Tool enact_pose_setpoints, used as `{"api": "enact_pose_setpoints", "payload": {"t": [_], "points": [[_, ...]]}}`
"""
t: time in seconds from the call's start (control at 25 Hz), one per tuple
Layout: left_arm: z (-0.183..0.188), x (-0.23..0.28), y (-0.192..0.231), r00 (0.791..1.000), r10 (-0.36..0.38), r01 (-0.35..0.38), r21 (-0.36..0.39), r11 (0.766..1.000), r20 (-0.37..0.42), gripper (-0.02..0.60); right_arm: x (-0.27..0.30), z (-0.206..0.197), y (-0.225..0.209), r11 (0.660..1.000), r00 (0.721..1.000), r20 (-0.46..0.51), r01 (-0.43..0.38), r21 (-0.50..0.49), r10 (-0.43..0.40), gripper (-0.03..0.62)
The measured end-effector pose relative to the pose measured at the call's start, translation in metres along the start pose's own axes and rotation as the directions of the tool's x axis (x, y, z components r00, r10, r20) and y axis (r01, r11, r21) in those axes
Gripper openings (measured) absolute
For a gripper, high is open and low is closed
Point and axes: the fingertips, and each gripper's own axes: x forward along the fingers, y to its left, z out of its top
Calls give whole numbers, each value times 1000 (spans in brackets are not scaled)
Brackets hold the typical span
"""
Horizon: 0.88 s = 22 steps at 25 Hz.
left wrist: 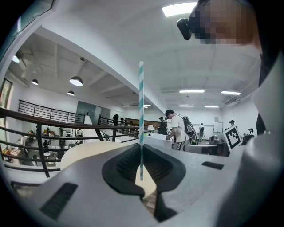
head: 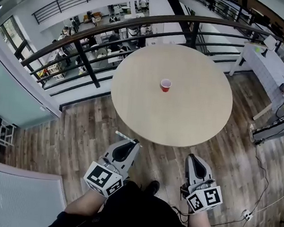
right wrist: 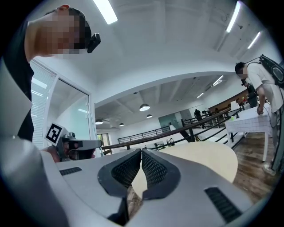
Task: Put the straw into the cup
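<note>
A small red cup stands upright near the middle of the round pale table. My left gripper hangs short of the table's near edge, shut on a teal-and-white striped straw. In the left gripper view the straw stands upright between the jaws and reaches well above them. In the head view the straw pokes out to the left of the jaw tips. My right gripper sits to the right, also short of the table, jaws closed together with nothing between them.
A dark metal railing runs behind the table, with a lower floor beyond it. A white table stands at the far right, and a cable lies on the wooden floor. People stand in the background of both gripper views.
</note>
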Motion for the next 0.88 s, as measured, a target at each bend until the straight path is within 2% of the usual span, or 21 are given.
{"api": "enact_pose_setpoints", "payload": {"t": [0.4,0.88], "points": [[4,49,4,1000,3,-3,-2,1000,7,21,26,8,-40,1000,1000,-14,-22,3,22,23],[22,117,53,1000,-12,12,-7,1000,15,21,98,24,-82,1000,999,-33,-25,-11,24,23]]}}
